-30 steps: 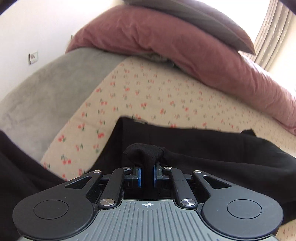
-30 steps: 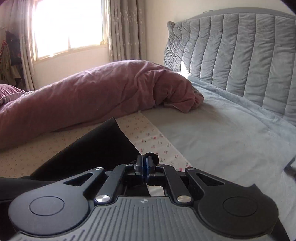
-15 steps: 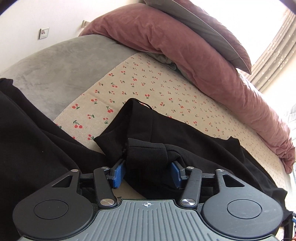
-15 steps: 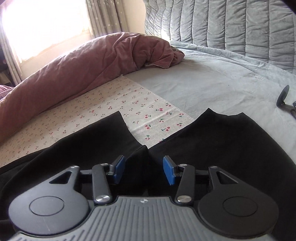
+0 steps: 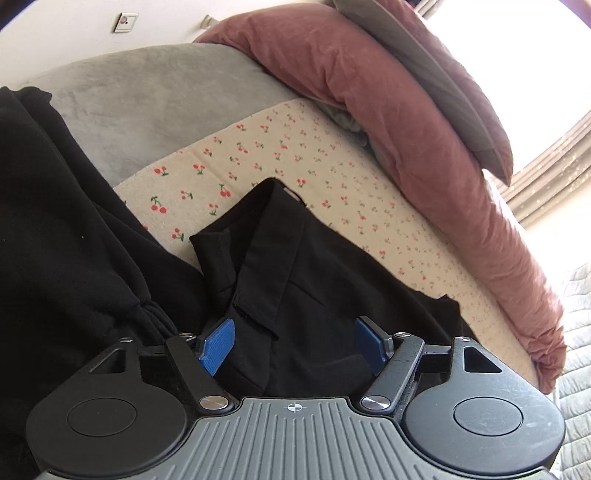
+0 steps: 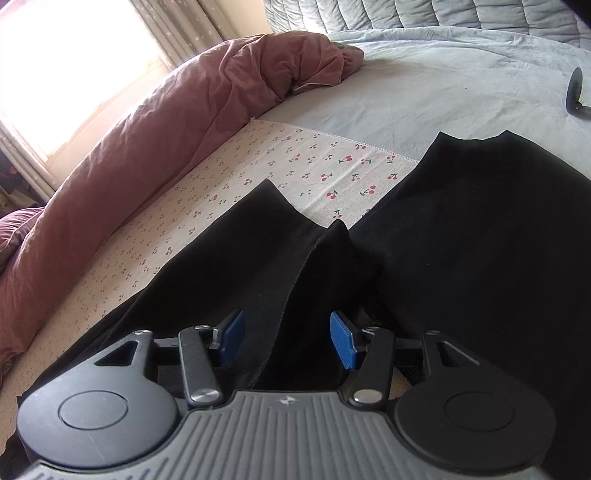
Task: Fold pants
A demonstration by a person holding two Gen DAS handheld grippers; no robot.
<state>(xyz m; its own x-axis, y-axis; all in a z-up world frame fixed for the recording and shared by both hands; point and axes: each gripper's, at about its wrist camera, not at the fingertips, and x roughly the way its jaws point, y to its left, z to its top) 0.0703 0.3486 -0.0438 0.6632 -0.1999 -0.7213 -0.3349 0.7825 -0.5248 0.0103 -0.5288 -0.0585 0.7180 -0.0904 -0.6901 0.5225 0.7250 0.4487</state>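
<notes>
Both tools (left (image 5: 295,341), right (image 6: 287,338)) gape over black pants (image 5: 314,266).

Bedroom; bed (image 6: 424,74), duvet (image 5: 369,92), curtained window (image 6: 66,55)

Sunlit bedroom: bright curtained window (image 6: 74,66), grey quilted headboard (image 6: 424,14), white wall (image 5: 74,33).

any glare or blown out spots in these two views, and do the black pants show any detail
Left wrist view: the window is blown out white at top right; the pants still show seams and a waistband. Right wrist view: its window at top left is washed out, and the pants read nearly flat black. Fisheye curvature bends the bed in both.
</notes>
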